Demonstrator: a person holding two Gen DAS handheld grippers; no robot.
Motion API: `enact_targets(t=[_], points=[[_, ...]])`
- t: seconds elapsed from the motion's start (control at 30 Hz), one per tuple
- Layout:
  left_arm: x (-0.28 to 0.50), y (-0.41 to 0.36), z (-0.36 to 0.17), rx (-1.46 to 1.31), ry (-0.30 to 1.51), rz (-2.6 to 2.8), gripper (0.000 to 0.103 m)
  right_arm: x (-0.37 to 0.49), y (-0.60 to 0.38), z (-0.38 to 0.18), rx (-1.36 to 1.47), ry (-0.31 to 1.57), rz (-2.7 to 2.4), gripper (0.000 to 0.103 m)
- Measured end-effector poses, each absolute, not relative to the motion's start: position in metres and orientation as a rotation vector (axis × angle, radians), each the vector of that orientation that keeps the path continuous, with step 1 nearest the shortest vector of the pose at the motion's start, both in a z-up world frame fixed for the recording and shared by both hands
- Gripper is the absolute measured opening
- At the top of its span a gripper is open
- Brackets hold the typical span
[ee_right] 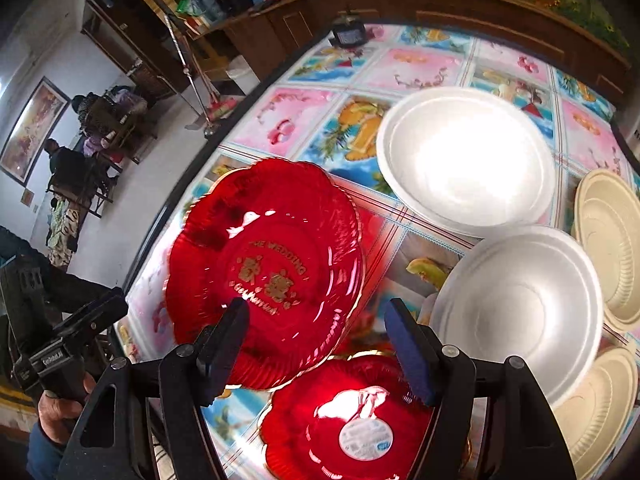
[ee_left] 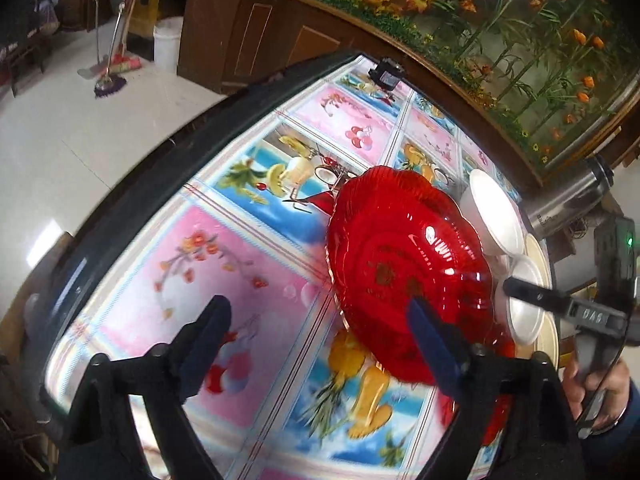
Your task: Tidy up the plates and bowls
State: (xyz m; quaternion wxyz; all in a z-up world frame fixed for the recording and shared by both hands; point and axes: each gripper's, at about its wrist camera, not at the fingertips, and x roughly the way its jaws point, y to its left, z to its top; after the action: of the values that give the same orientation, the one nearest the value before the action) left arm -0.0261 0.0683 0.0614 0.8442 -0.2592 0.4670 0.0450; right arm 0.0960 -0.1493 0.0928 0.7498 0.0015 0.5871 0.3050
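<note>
A red scalloped plate with gold lettering (ee_right: 264, 256) lies tilted on the flowered tablecloth (ee_left: 208, 264), its near edge over a second red plate (ee_right: 352, 420) that bears a round sticker. My right gripper (ee_right: 318, 324) stands open above that near edge, pads apart and pressing on nothing. In the left wrist view the same red plate (ee_left: 408, 264) sits to the right. My left gripper (ee_left: 320, 320) is open; its right finger overlaps the plate's rim and its left finger hangs over bare cloth. Two white foam bowls (ee_right: 464, 160) (ee_right: 520, 304) stand to the right of the red plates.
Beige paper plates (ee_right: 612, 240) (ee_right: 600, 400) lie at the right edge. A small black device (ee_right: 348, 34) sits at the table's far edge. A metal flask (ee_left: 568, 204) stands beyond the bowls. Wooden cabinets line the far side, and people sit far off to the left.
</note>
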Motion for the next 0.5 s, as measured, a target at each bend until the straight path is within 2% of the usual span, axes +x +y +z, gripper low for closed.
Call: enact_targets(t=[0.13, 0.2, 0.27, 0.37, 0.47, 0.5], points=[[-0.008, 0.069, 0.050, -0.552, 1.009, 0.100, 0.087, 0.107, -0.144, 0.076, -0.022, 1.317, 0.649, 0.074], [0.001, 0.067, 0.044, -0.547, 1.029, 0.094, 0.083, 0.113, -0.141, 0.068, -0.029, 1.338, 0.646, 0.074], [0.008, 0.066, 0.037, -0.542, 1.046, 0.083, 0.067, 0.118, -0.139, 0.059, -0.020, 1.364, 0.639, 0.070], [0.016, 0.064, 0.028, -0.532, 1.072, 0.076, 0.063, 0.122, -0.136, 0.052, -0.020, 1.384, 0.644, 0.058], [0.021, 0.063, 0.022, -0.540, 1.077, 0.067, 0.057, 0.122, -0.134, 0.048, -0.017, 1.388, 0.646, 0.042], [0.022, 0.063, 0.021, -0.542, 1.080, 0.061, 0.055, 0.122, -0.133, 0.048, -0.019, 1.387, 0.650, 0.034]])
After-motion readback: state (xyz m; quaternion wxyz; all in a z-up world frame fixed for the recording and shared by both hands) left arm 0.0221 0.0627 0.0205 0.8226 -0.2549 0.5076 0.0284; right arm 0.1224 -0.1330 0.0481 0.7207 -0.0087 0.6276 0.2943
